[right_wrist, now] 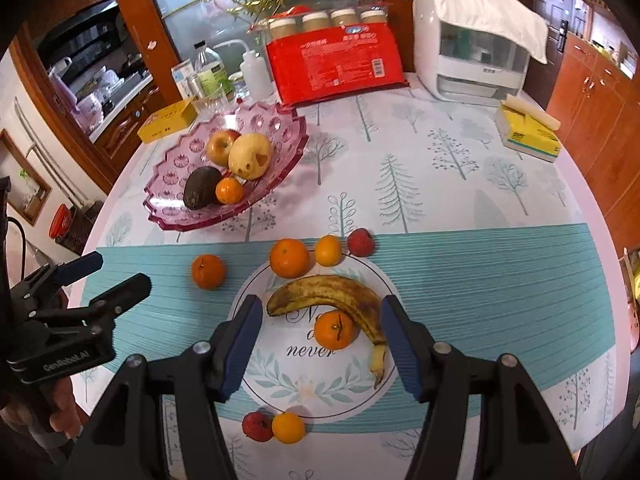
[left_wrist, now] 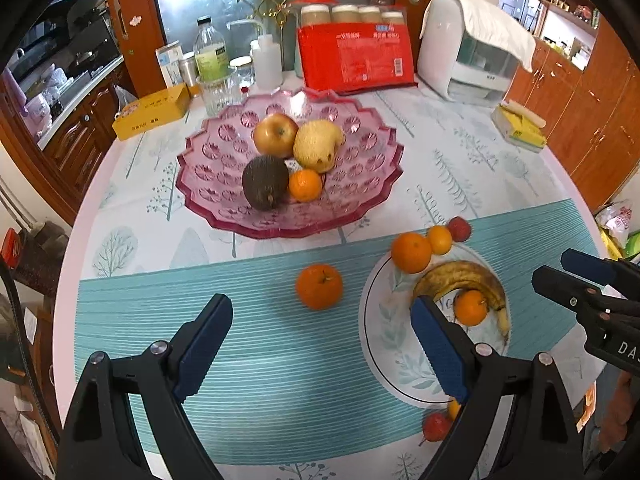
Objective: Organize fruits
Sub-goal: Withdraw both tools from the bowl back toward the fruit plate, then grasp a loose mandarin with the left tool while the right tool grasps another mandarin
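A pink glass fruit bowl holds an apple, a pear, an avocado and a small orange. A loose orange lies on the teal mat. A spotted banana curls round an orange on the printed white circle. More oranges and small red fruits lie around it. My left gripper is open and empty above the mat. My right gripper is open and empty over the banana.
At the back stand a red food pack with jars, a white appliance under a cloth, bottles and a glass, and a yellow box. A tissue pack lies at the right. The round table's edge curves at the left.
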Available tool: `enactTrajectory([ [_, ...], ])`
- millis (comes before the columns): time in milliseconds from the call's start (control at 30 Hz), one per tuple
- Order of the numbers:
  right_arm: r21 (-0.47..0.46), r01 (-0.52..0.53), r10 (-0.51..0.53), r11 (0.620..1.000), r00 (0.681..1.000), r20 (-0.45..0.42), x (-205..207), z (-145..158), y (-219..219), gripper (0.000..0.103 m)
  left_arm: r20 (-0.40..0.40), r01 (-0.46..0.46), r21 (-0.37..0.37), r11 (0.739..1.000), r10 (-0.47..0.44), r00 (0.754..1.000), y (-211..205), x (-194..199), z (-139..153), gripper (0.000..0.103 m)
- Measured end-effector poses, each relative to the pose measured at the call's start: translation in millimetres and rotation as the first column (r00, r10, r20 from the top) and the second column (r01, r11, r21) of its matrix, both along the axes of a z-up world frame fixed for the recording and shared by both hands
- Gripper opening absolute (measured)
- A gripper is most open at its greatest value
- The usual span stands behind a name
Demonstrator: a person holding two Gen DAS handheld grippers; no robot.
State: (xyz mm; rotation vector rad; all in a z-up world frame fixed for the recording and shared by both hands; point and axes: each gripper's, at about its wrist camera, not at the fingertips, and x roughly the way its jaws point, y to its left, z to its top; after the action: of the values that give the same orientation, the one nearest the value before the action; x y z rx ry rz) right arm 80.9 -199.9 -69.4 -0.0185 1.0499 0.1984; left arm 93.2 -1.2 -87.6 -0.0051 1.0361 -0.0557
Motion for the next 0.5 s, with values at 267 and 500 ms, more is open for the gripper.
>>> enactTrajectory([
  [267,0.009,-0.042,0.043,0.999,0.998,-0.047,28.7,-29.4,11.4,0.062,-0.051,-0.068,-0.023,0.997,0.067,0.996,7.4,19.9,-35.6,0.09],
  [500,0.01,-0.108,0.108,0.994,0.992,-0.069,57.8,-55.4,32.4,0.062,-0.092,-0.108,-0.041,0.993,0.104,0.99,13.2,36.9,-62.6,0.09],
])
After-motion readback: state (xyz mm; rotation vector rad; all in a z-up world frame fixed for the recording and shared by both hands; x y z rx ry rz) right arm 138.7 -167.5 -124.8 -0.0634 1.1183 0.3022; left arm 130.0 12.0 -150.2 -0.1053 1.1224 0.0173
